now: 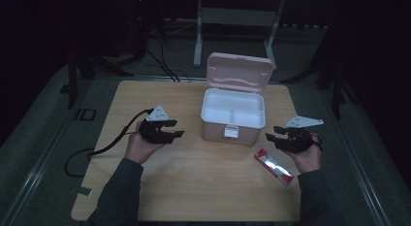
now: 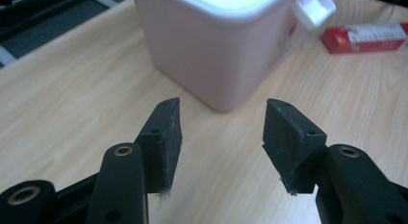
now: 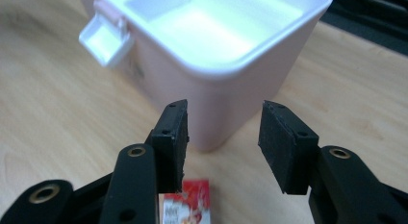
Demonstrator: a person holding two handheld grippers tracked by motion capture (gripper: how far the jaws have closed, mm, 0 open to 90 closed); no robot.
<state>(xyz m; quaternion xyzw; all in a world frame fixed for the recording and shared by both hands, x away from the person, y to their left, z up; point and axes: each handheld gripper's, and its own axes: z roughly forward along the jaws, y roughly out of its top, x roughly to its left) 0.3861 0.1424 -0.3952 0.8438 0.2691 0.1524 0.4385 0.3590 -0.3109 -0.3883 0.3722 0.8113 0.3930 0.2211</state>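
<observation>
A pink box [image 1: 233, 120] stands near the middle of the wooden tabletop [image 1: 194, 177] with its hinged lid [image 1: 239, 72] raised upright at the far side. Its white interior is divided into compartments, and a white latch [image 1: 231, 132] hangs on the near wall. A red and white packet [image 1: 274, 168] lies flat on the tabletop, near the box's right front corner.

The left gripper [image 1: 175, 129] is held off the tabletop to the left of the box, jaws spread with nothing between them. The right gripper [image 1: 272, 134] is held to the right of the box, just above the packet. Its jaws are also spread and empty.
</observation>
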